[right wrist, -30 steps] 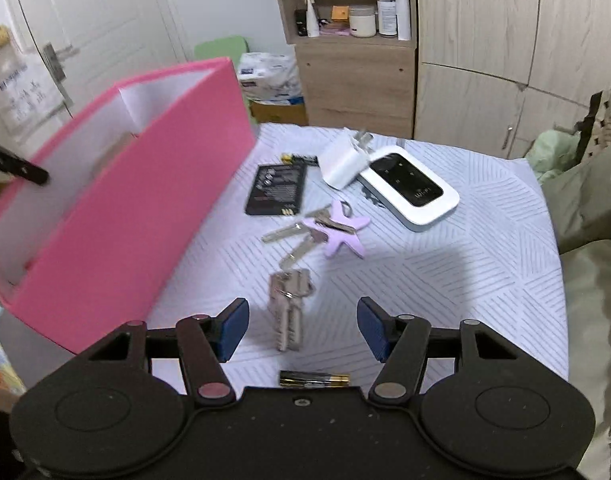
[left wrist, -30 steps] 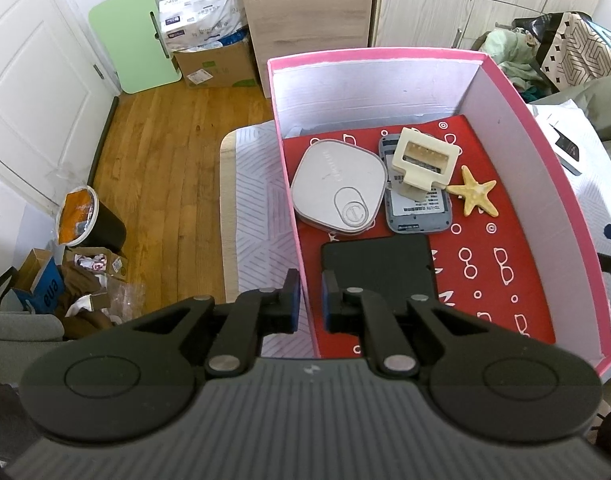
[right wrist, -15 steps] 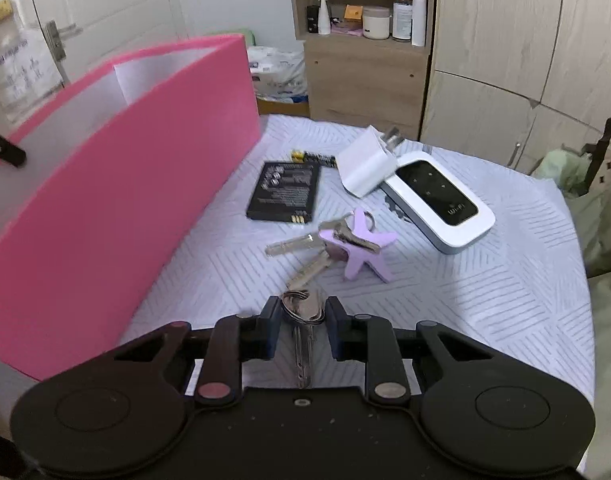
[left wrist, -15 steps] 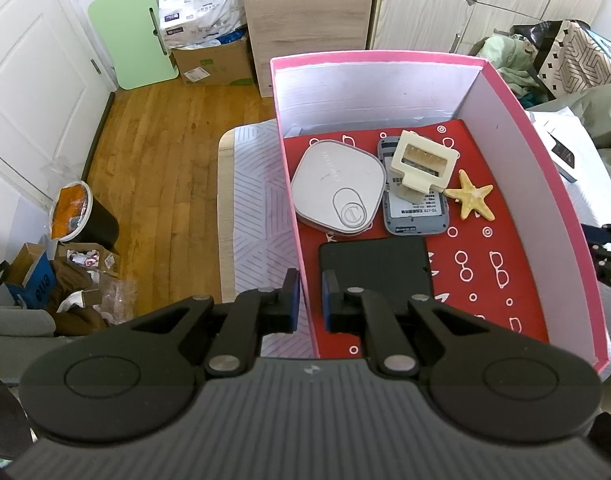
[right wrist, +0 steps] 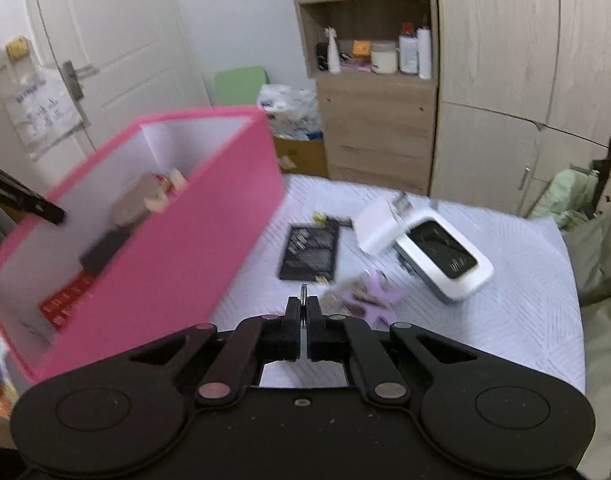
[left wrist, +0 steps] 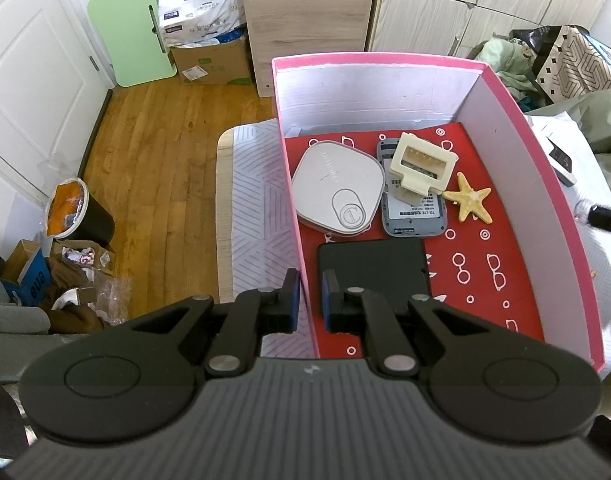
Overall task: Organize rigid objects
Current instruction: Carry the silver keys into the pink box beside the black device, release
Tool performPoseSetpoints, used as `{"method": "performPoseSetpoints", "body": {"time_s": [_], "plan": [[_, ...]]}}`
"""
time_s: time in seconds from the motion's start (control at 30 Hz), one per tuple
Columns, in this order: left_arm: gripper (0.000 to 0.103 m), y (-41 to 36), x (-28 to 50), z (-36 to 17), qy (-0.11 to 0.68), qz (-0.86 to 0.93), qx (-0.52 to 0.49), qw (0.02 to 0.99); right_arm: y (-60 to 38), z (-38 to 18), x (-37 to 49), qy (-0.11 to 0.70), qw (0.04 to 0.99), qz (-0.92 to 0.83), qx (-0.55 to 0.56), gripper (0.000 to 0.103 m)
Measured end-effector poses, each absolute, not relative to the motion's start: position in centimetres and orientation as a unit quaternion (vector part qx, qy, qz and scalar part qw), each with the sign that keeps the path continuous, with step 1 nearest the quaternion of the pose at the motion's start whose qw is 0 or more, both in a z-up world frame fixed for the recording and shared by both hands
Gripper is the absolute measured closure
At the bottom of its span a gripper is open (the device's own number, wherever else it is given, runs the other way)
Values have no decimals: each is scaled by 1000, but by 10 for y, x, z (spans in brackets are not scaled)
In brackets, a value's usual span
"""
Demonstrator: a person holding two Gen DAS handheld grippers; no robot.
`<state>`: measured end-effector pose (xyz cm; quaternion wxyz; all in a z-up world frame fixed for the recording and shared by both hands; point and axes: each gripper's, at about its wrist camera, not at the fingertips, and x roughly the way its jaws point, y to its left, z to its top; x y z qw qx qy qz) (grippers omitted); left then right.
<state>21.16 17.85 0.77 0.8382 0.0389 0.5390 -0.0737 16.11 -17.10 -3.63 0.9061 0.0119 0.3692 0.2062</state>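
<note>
Between the right gripper's [right wrist: 303,312] closed pads a thin metal ring is showing edge-on, most likely the ring of a key bunch [right wrist: 303,294]; the keys themselves are hiding below the fingers, so their long axis cannot be told. To the left of those jaws the pink box [right wrist: 193,264] is standing, its open top facing up, so the coming move is turning on carrying the catch leftward and over the near wall. The left gripper [left wrist: 307,300] is pinching the box's left wall, jaws closed on it, steadying it.

Inside the box five things are lying: one grey pad [left wrist: 339,188], one grey router [left wrist: 413,208], one cream bracket [left wrist: 423,166], one starfish [left wrist: 471,200], one black slab [left wrist: 373,260]. On the table [right wrist: 505,320] are waiting one black battery [right wrist: 310,252], one white charger [right wrist: 379,226], one white router [right wrist: 445,262], one purple star with keys [right wrist: 375,300], and one small yellow-black cell [right wrist: 325,219].
</note>
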Motion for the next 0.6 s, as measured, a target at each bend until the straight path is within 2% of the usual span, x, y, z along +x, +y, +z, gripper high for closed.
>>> {"method": "performPoseSetpoints", "body": {"time_s": [0.37,0.6], "plan": [[94,179,210,7,537,-73,32,840,-134,51,155,278,910,309,-6,99],[94,180,210,7,537,-73,28,840,-94,44,166,314,861,400,-1,99]]}}
